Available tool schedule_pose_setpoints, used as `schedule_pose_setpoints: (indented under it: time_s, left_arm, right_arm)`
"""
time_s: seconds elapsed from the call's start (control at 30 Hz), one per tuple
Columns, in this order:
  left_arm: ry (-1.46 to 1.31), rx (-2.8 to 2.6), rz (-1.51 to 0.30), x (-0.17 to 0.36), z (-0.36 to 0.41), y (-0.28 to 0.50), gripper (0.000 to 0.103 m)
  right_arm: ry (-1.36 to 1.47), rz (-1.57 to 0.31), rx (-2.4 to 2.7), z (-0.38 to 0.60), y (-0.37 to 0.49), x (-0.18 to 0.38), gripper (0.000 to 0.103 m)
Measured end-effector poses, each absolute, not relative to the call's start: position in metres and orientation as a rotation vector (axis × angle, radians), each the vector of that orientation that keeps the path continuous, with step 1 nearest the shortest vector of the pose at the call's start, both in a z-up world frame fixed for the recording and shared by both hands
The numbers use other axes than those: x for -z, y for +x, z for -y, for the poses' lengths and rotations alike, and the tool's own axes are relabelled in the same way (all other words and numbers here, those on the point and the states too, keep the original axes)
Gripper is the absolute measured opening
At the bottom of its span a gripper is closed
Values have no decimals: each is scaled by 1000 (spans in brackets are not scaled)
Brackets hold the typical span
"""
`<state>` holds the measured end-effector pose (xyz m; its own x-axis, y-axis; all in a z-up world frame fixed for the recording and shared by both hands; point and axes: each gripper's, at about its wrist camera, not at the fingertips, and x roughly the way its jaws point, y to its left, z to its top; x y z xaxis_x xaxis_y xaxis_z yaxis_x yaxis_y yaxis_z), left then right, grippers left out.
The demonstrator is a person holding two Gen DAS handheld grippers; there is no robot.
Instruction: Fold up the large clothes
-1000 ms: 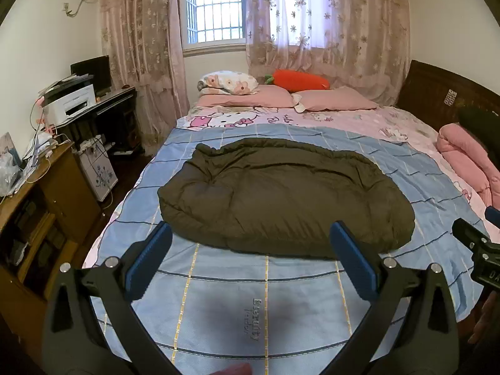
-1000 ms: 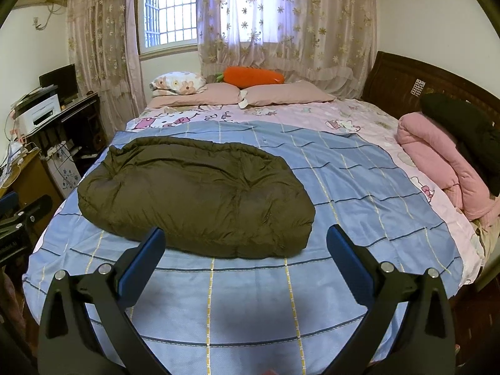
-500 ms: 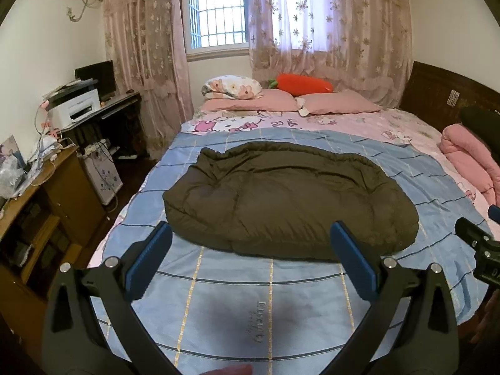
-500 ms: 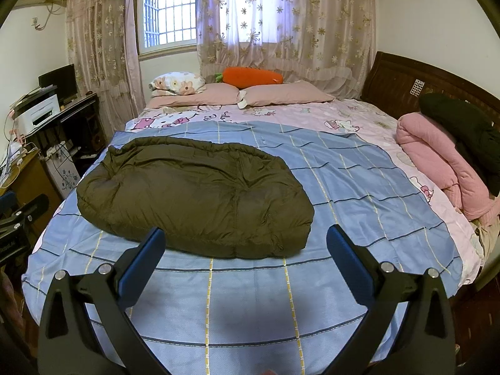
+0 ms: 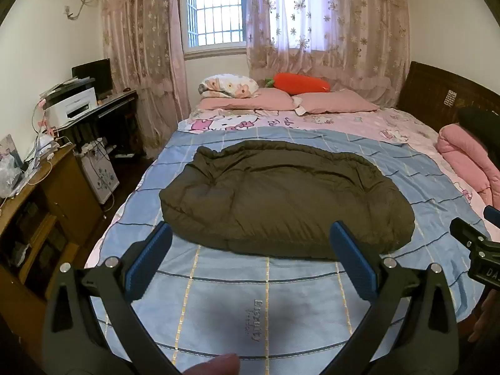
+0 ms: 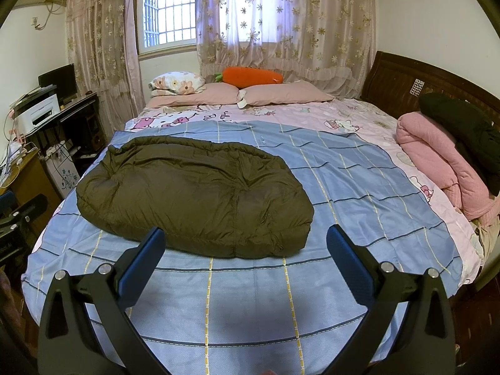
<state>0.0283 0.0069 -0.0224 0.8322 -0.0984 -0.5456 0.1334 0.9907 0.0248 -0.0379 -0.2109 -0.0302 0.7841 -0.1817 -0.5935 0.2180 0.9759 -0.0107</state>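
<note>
Left gripper (image 5: 250,247), right gripper (image 6: 245,245), black arms, blue-padded jaws, silver screws

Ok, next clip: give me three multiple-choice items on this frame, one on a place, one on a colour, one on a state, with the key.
1. Where does the puffy jacket lie?
A. on the blue plaid sheet
B. on the pink pillows
C. on the desk

2. What colour is the carrot-shaped cushion?
A. blue
B. orange
C. white

3. How do both grippers stand?
A. shut on the jacket
B. shut and empty
C. open and empty

Key:
1 A: the sheet shows all round the jacket.
2 B: orange body, green tip, behind the pillows.
3 C: the left gripper and the right gripper each have fingers spread wide, with nothing between them, short of the jacket.
</note>
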Motion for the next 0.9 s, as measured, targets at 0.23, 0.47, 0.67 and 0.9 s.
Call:
schedule_pose_setpoints:
  time_s: [0.23, 0.47, 0.67, 0.9]
  left_arm:
    - [70, 131, -570, 23, -7, 27, 101]
    - [67, 132, -571, 25, -7, 27, 101]
    - [68, 131, -571, 25, -7, 27, 101]
    - [67, 132, -572, 25, -8, 27, 101]
  right_arm:
    - [60, -636, 217, 213, -39, 32, 102]
    - [60, -635, 216, 213, -39, 32, 102]
    - [60, -635, 216, 213, -39, 31, 102]
    - [59, -636, 216, 213, -39, 31, 102]
